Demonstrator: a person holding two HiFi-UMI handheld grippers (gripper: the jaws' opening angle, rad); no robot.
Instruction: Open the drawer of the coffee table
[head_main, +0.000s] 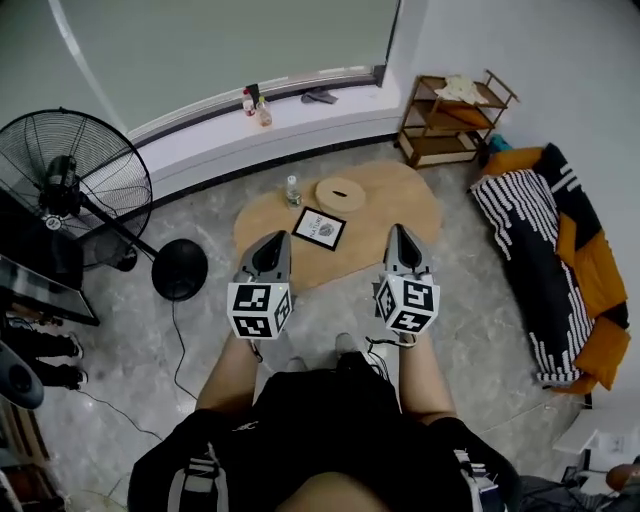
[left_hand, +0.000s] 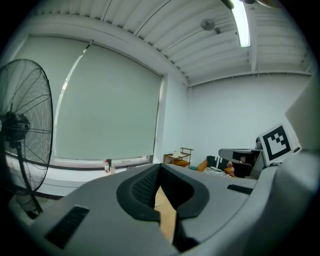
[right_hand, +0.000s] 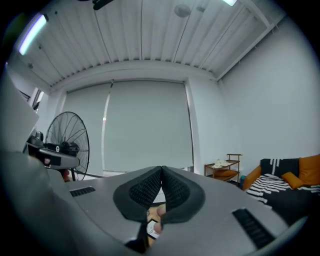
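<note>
The coffee table (head_main: 400, 205) is a low, rounded, light-wood piece on the floor ahead of me in the head view. No drawer shows from above. On its top lie a framed picture (head_main: 319, 228), a round wooden lid (head_main: 340, 193) and a small bottle (head_main: 293, 191). My left gripper (head_main: 274, 243) hovers over the table's near left edge, jaws shut and empty. My right gripper (head_main: 402, 240) hangs over the near right part, also shut with nothing held. In both gripper views the jaws (left_hand: 159, 172) (right_hand: 161, 175) meet at the tips, pointing roughly level toward the window.
A standing fan (head_main: 75, 180) with a round base (head_main: 180, 270) is at the left. A wooden shelf (head_main: 445, 125) stands at the back right, and a striped and orange sofa (head_main: 560, 250) runs along the right. Bottles (head_main: 256, 108) sit on the window sill.
</note>
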